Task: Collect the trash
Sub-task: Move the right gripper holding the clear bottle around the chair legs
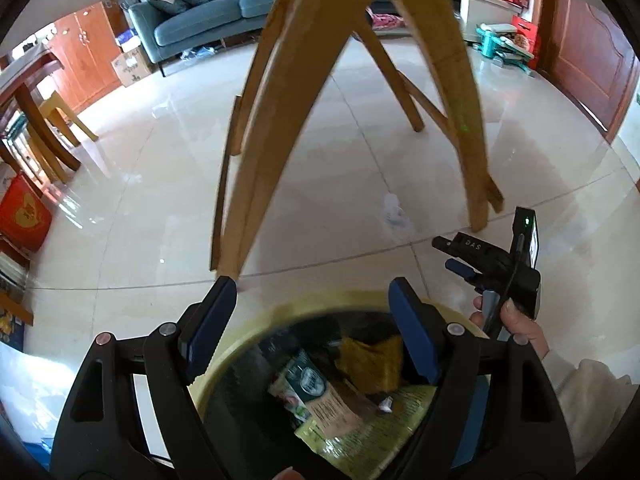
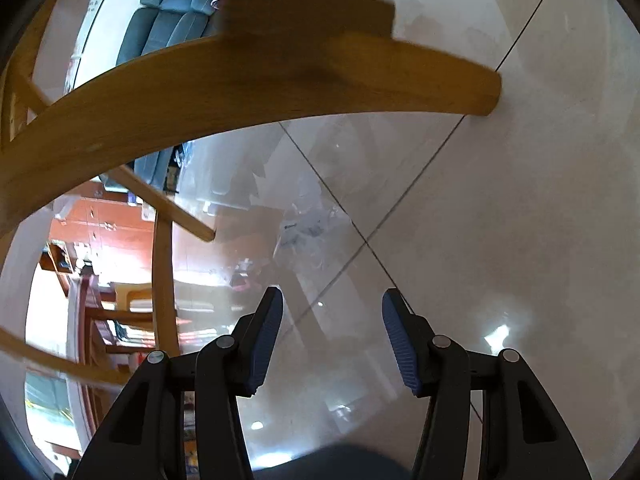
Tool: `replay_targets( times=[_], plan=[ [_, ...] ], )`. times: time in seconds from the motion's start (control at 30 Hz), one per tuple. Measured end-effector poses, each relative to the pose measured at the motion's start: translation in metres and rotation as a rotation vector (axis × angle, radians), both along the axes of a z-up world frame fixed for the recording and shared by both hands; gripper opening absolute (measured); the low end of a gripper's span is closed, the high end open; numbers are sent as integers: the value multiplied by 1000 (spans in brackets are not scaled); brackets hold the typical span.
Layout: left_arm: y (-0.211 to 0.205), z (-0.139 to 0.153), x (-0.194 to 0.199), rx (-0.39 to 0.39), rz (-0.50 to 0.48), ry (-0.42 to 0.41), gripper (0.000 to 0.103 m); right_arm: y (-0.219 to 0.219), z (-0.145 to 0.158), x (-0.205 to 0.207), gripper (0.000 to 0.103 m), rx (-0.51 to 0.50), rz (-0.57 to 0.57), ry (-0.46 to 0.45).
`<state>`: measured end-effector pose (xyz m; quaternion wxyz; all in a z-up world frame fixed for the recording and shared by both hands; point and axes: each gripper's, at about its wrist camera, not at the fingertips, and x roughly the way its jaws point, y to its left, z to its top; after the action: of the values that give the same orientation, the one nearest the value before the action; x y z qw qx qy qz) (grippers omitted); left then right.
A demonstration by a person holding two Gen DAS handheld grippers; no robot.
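My left gripper (image 1: pixel 314 304) hangs open over a yellow bin (image 1: pixel 256 326) with a black liner. Inside the bin lie a green-and-white packet (image 1: pixel 316 388), a yellow wrapper (image 1: pixel 372 360) and printed paper. A crumpled clear plastic wrapper (image 1: pixel 396 216) lies on the tiled floor beyond the bin, near a wooden leg. My right gripper (image 1: pixel 446 256), held by a hand (image 1: pixel 516 320), hovers right of the bin and points toward that wrapper. In the right wrist view the right gripper (image 2: pixel 332 304) is open and empty, with the clear wrapper (image 2: pixel 304 232) on the floor just ahead of it.
Slanted wooden legs (image 1: pixel 272 120) of a table stand over the floor, and one leg (image 2: pixel 280 80) crosses above the wrapper. A blue sofa (image 1: pixel 208 4), a cardboard box (image 1: pixel 130 66), a dark dining table (image 1: pixel 36 92) and a red box (image 1: pixel 24 216) lie farther off.
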<state>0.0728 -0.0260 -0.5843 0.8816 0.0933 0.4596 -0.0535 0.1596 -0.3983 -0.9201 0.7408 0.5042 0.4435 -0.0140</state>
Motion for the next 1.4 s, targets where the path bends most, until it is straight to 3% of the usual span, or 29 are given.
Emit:
replay_targets(
  times=[0.2,0.43,0.73,1.1,1.17,1.23,1.4],
  plan=[
    [10,-9,15,11,11,-12,76,3,-28,34,54,39,-61,-55],
    [39,-9,27,44,122,-34,76,16,-41,49,53,49,-161,-153],
    [72,-7,29,91,278,-66,76,40,-55,67,53,70,-163,-129],
    [93,-11,31,93,319,-64,76,66,-92,92,53,193,-189,-43],
    [95,-11,31,87,323,-62,76,71,-97,99,41,213,-180,-20],
    [95,-11,30,83,324,-59,76,74,-104,104,20,221,-154,21],
    [94,-8,28,78,316,-65,76,79,-103,104,17,201,-137,19]
  ],
)
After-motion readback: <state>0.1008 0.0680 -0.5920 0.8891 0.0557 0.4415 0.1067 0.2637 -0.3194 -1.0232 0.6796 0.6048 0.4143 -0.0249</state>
